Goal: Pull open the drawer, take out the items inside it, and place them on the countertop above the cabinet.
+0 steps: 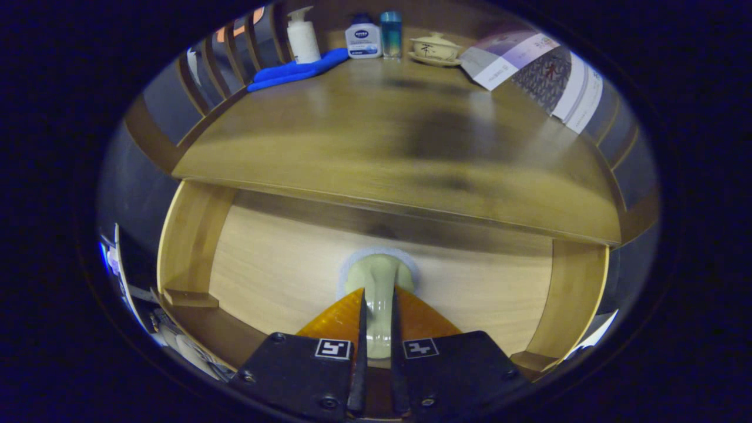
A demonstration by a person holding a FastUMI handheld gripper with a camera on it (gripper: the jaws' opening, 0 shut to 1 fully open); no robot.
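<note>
Nearest, the gripper [376, 320] has its two fingers drawn in narrow, pressing from both sides on a pale green ceramic item [378, 294], perhaps a spoon or small ladle, though its exact kind is hard to tell. The item sits inside the open drawer [276, 264], on the light wooden floor, with its rounded far end resting on a pale circular patch just beyond the fingertips. The drawer's raised side walls stand to the left and right. Directly above and beyond it juts the front edge of the countertop [364, 153], a broad brown wooden surface. The step in hand looks like lifting this item out. To do it well, the grip should stay firm on the smooth glaze, and the item should come up and back toward the near side first, so that it clears the overhanging edge before moving forward. The middle of the top is bare and seems the easiest landing spot. At the far end stand a white pump bottle [303, 36], a blue cloth [296, 71], a small jar [363, 40], a blue tumbler [390, 34], a lidded teacup [435, 48] and, far right, a folded leaflet [531, 73].
</note>
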